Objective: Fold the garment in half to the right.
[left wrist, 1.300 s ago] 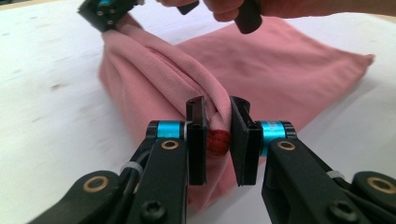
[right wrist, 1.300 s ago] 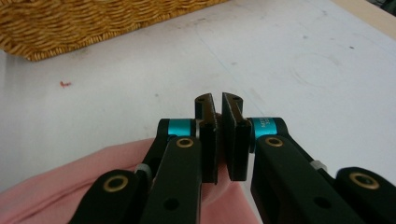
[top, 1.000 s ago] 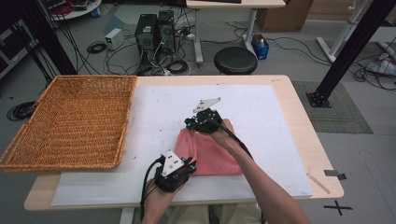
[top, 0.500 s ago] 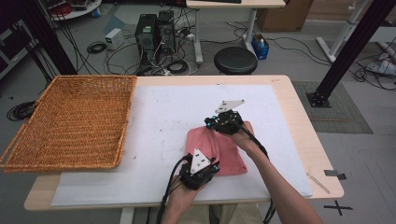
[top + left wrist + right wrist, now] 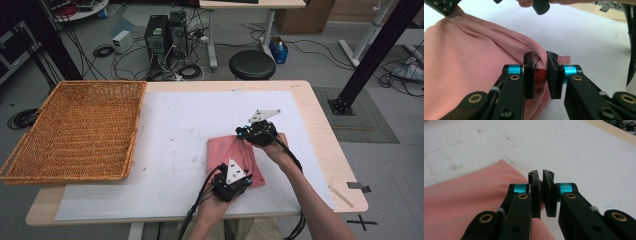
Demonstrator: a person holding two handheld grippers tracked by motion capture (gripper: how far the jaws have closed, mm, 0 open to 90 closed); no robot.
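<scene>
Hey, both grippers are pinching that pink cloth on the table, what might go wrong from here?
The left gripper holds just a thin bunched fold of the pink cloth, so it may slip free when lifted. The right gripper pinches only the cloth's edge, which might pull out, leaving the fold uneven.

Salmon-pink cloth [image 5: 231, 159] with a red hem strip showing between the black jaws of the left gripper [image 5: 540, 65]. Right gripper [image 5: 541, 180]: black jaws, bright blue collars, brass-coloured rivets. Table [image 5: 320, 125]: pale wood, under a white sheet [image 5: 190, 130] flecked with grey-brown smudges. Wicker basket [image 5: 75, 130]: golden-tan weave. Stool [image 5: 252, 64]: black.
</scene>
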